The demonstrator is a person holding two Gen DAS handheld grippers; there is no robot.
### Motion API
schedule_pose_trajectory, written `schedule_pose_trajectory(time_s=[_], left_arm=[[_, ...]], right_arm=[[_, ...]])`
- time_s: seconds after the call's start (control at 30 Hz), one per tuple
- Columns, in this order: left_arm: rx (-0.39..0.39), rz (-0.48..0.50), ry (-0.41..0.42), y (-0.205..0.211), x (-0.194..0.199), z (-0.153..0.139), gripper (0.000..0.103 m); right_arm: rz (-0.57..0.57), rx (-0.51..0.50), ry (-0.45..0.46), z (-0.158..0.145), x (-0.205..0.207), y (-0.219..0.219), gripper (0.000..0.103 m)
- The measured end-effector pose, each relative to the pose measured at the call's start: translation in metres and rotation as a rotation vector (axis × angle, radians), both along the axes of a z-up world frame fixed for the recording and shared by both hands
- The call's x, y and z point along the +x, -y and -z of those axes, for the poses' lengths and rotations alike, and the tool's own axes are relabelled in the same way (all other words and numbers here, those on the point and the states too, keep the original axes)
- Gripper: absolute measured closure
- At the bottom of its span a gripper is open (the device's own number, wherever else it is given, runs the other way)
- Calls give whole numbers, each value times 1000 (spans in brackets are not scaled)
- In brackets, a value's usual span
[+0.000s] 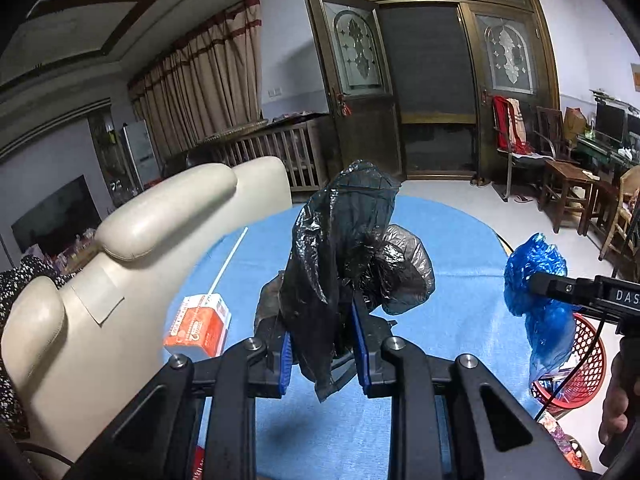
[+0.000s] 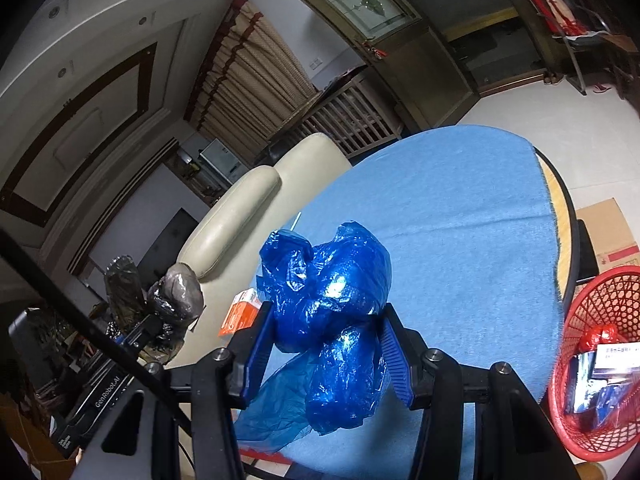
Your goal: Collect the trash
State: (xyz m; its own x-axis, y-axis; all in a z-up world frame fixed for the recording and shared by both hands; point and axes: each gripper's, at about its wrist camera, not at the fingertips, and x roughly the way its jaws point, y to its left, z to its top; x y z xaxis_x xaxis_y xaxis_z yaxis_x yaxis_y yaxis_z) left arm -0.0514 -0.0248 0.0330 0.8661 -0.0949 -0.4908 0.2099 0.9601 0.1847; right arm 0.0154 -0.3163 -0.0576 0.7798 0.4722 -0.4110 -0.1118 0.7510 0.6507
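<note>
Black bag [image 1: 344, 256] stands upright in left tool [image 1: 324, 344], seemingly bunched.

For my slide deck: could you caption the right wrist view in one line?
Right gripper holds a crumpled blue plastic bag over the blue-clothed round table, red mesh basket beside it.

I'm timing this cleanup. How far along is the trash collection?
Done: some items already lie in the red basket. In hand: the left gripper holds a black bag; the right gripper holds a blue bag. Left: the orange carton on the blue cloth.
</note>
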Motion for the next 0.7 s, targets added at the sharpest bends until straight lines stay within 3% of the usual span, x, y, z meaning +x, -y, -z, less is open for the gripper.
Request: schedule_pose_trajectory(time_s=[0.7], left_arm=[[51, 15, -6, 16, -8, 3, 76]], right_arm=[[-20, 3, 24, 2, -2, 10, 49]])
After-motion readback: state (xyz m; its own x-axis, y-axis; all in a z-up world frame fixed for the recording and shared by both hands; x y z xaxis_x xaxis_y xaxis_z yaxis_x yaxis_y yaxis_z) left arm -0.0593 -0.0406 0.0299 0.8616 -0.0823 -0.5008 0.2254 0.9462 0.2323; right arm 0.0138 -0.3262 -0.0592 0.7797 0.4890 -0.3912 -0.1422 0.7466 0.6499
